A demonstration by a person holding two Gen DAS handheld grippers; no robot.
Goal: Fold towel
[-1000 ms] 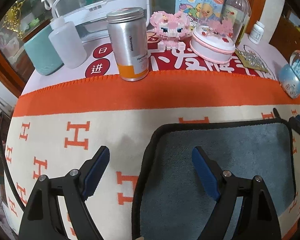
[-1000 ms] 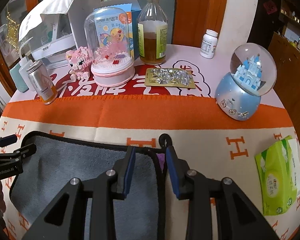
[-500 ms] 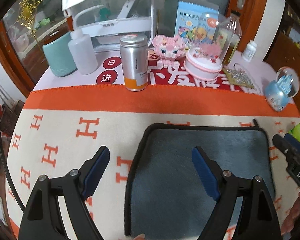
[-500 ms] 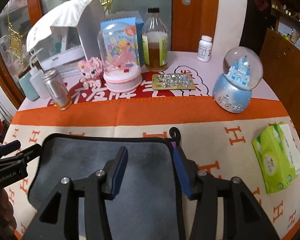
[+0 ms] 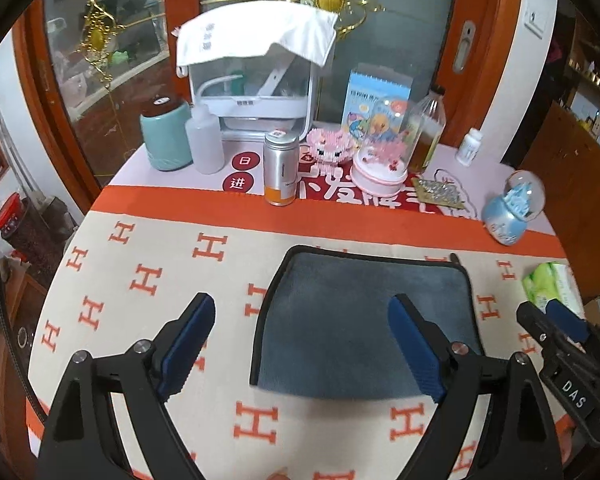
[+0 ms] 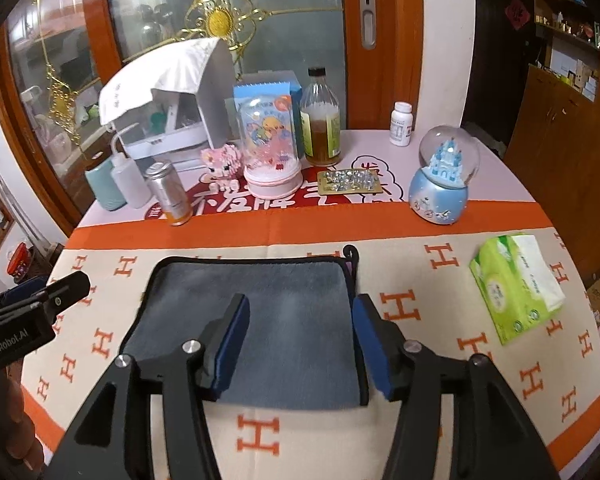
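Towel (image 6: 268, 320) lies flat, grey, black-edged, folded.

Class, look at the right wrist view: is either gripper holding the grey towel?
No. The towel lies flat on the blanket, and the right gripper hangs open above it, gripping nothing.

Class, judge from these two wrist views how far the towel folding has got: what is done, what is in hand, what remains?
Done: the grey towel lies flat as a compact rectangle on the H-patterned cloth, which suggests it is folded; layers cannot be counted. In hand: nothing. The left claw and right claw both hang open above it, gripping no edge. Left: perhaps one more fold, or nothing.
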